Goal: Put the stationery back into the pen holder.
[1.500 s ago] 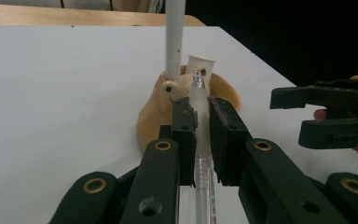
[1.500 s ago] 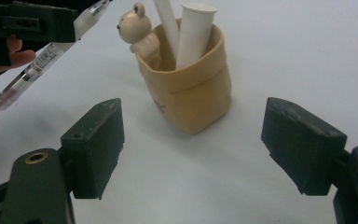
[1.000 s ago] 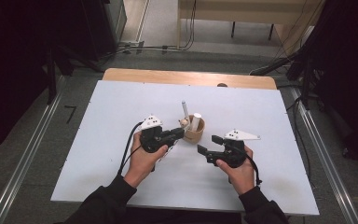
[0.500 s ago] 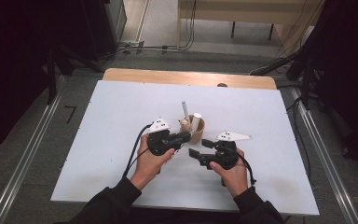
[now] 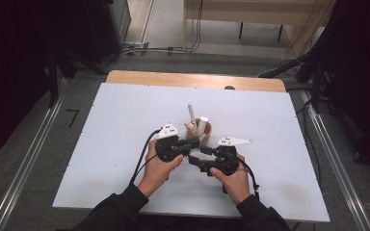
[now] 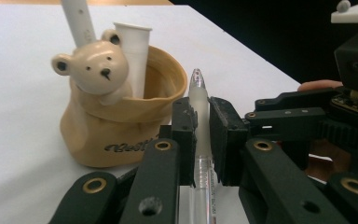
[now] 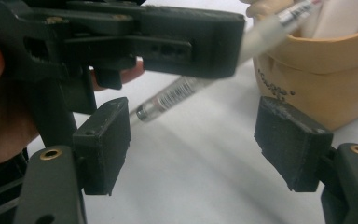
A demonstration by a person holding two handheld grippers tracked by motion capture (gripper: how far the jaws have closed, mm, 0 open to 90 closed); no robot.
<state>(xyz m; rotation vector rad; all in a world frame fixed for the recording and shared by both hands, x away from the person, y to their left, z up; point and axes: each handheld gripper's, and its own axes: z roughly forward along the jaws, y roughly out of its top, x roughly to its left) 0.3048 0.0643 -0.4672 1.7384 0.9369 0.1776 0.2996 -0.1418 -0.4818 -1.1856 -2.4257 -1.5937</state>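
Observation:
A tan bear-shaped pen holder (image 5: 203, 131) stands mid-table with a white pen (image 5: 191, 113) and a white tube (image 5: 203, 124) upright in it. My left gripper (image 5: 192, 144) is shut on a clear frosted pen (image 6: 199, 116), whose tip points up beside the holder (image 6: 121, 126). My right gripper (image 5: 197, 158) faces it from the right, just in front of the holder (image 7: 326, 65). Its jaws have just been closing but stand open (image 7: 193, 144). The pen's rear end (image 7: 177, 93) hangs above and beyond the gap, touching neither pad.
The white table top (image 5: 125, 110) has free room on all sides of the holder. A wooden strip (image 5: 192, 79) runs along its far edge. Cables trail from both grippers toward the person's sleeves at the near edge.
My right gripper has moved left toward the left gripper and the held pen. The left gripper has stayed almost in place beside the holder.

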